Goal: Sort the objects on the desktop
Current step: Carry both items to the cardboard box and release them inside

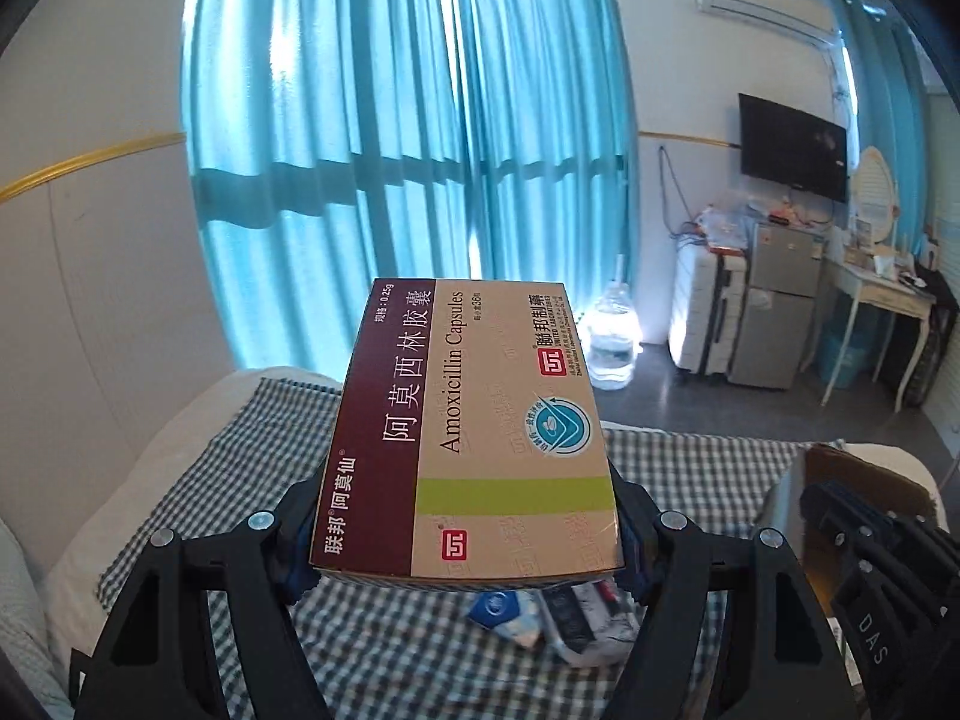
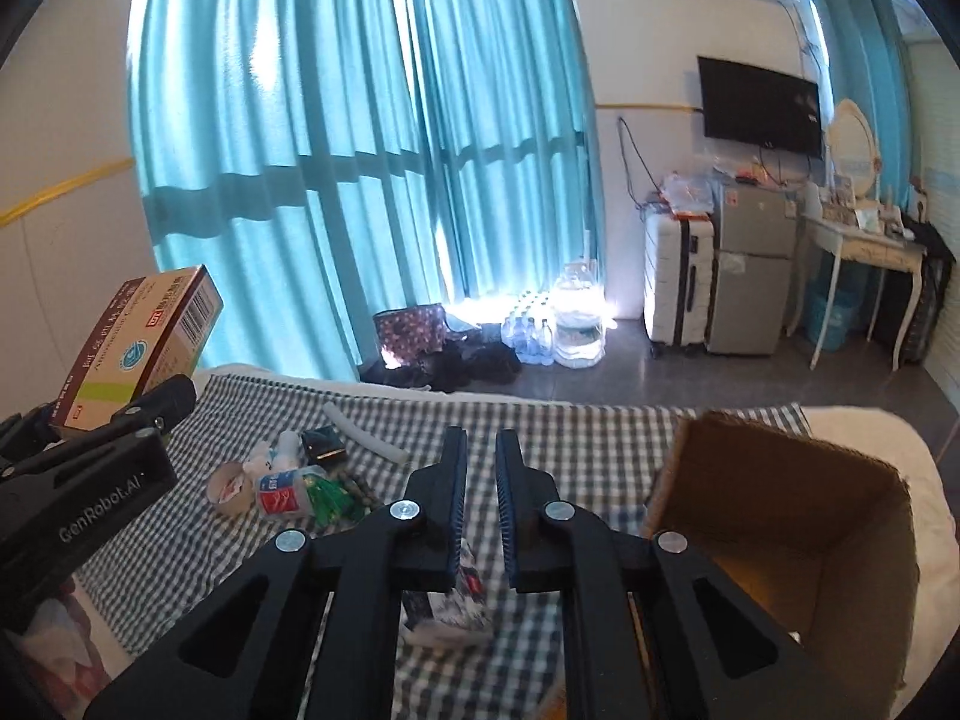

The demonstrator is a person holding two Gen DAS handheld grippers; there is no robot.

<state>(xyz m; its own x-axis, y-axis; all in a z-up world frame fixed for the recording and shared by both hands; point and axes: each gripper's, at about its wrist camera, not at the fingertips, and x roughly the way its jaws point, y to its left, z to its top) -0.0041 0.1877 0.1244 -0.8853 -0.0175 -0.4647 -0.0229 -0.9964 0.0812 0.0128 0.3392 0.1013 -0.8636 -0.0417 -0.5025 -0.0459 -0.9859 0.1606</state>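
While the left gripper [image 1: 468,540] clamps a medicine box [image 1: 474,420] by its two long sides, the box sits in the lower middle of the left wrist view, raised clear of the checked cloth [image 1: 240,468] and printed "Amoxicillin Capsules" on its tan and maroon top. Under its near end, low in that frame, a few small packets [image 1: 558,612] lie on the cloth. In the right wrist view the same box shows at the left edge of the frame, held above the cloth. Just right of it and lower, a heap of small things [image 2: 288,480] rests on the cloth: a roll of tape, a clear pouch with green pieces, a dark little case and a white tube. At the lower middle, the right gripper [image 2: 482,504] hangs over the cloth with its jaws drawn nearly together and nothing between them, a narrow slit showing. Beneath its fingers lies a crumpled packet [image 2: 450,606]. At the lower right of the frame an open cardboard box [image 2: 840,516] stands on the cloth's edge, its inside brown and mostly hidden.
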